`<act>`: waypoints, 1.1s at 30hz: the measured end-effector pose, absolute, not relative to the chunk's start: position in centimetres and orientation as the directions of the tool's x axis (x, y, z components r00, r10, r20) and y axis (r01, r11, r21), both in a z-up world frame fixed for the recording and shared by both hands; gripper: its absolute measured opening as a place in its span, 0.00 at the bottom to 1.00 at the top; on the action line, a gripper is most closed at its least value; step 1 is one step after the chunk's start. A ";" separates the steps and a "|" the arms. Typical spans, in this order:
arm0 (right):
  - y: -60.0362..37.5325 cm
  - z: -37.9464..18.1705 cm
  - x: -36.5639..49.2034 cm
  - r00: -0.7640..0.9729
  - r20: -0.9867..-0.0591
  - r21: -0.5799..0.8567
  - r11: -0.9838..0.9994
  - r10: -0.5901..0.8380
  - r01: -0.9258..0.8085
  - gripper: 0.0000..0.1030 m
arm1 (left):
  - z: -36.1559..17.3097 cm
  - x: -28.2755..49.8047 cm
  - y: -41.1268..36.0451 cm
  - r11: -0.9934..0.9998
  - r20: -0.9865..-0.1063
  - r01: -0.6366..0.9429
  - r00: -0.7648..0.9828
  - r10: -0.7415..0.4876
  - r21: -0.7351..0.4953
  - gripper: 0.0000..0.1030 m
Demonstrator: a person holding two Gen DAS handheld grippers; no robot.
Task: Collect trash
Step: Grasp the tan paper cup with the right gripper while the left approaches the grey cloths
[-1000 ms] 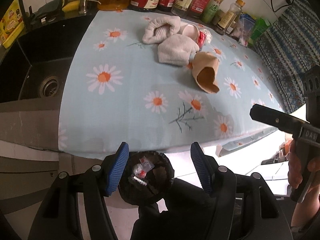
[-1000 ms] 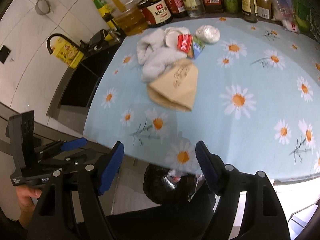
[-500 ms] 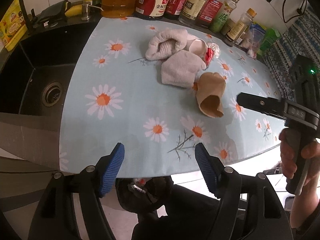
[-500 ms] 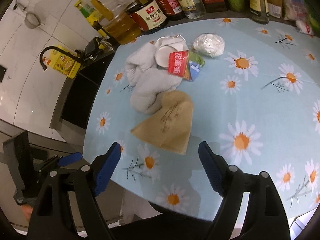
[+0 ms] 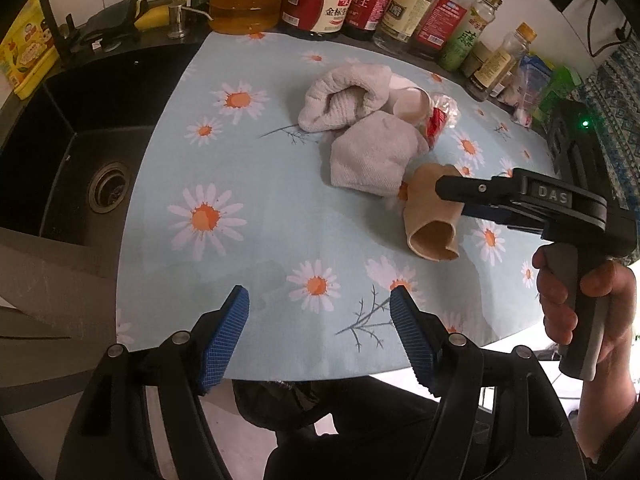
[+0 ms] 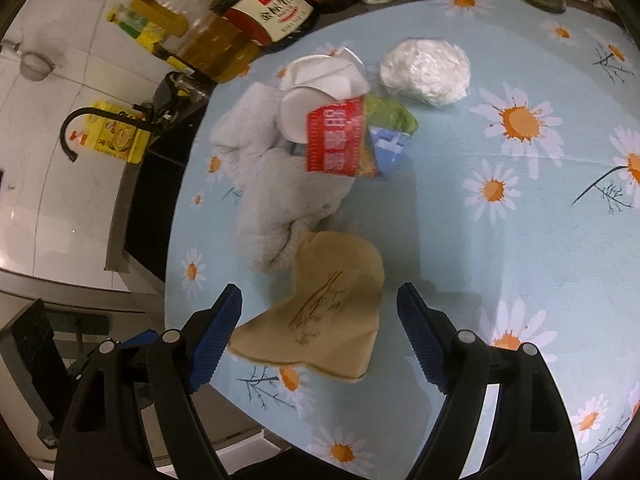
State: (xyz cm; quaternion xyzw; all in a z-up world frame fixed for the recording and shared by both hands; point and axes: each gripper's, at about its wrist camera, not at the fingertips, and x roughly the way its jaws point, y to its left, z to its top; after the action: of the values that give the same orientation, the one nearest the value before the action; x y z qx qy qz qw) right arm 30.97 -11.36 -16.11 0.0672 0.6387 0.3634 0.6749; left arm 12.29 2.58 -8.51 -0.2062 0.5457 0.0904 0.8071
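The brown paper bag (image 6: 320,312) lies on the desk (image 6: 500,240) directly between the spread, empty fingers of the right gripper (image 6: 319,320), its long axis running roughly across their gap. The left gripper (image 5: 320,336), also open and empty, hovers farther off.

1. A home kitchen is shown.
2. A black sink (image 5: 80,152) with a drain is set into the counter along the left edge of the daisy-print tablecloth (image 5: 248,248).
3. Bottles of oil, soy sauce and vinegar (image 5: 360,0) are lined up along the far edge.
4. White wall tiles (image 6: 60,184) and a black faucet (image 6: 76,128) are seen.
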 end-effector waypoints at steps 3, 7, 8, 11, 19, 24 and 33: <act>-11.3 -16.6 31.5 -0.096 -0.810 0.566 0.729 0.578 -0.384 0.67 | -8.5 12.5 2.7 0.896 -0.918 -0.377 0.388 -0.077 -0.235 0.69; -10.9 -17.1 31.5 -0.127 -0.810 0.573 0.725 0.573 -0.383 0.55 | -8.6 12.9 2.6 0.897 -0.920 -0.375 0.385 -0.079 -0.234 0.69; -10.9 -17.1 31.5 -0.131 -0.812 0.571 0.726 0.569 -0.383 0.51 | -8.6 13.0 2.6 0.898 -0.920 -0.373 0.384 -0.081 -0.234 0.69; -10.8 -16.8 31.3 -0.123 -0.816 0.561 0.724 0.565 -0.400 0.49 | -8.6 13.2 2.5 0.899 -0.921 -0.369 0.381 -0.083 -0.234 0.69; -12.4 -15.5 30.7 -0.092 -0.800 0.573 0.710 0.593 -0.408 0.48 | -8.8 14.2 2.1 0.911 -0.922 -0.342 0.376 -0.091 -0.230 0.69; -14.2 -14.4 30.2 -0.065 -0.789 0.581 0.707 0.611 -0.402 0.48 | -8.4 15.5 1.6 0.926 -0.918 -0.304 0.385 -0.098 -0.226 0.69; -18.1 -14.2 29.4 -0.028 -0.796 0.571 0.733 0.605 -0.370 0.48 | -8.8 19.1 1.3 0.948 -0.921 -0.243 0.375 -0.104 -0.206 0.69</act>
State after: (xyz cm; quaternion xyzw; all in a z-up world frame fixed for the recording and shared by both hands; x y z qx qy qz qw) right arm 29.42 -18.07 -14.19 0.0940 0.6241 0.3531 0.6907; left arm 19.09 1.26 -8.82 -0.1559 0.5575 0.0427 0.8143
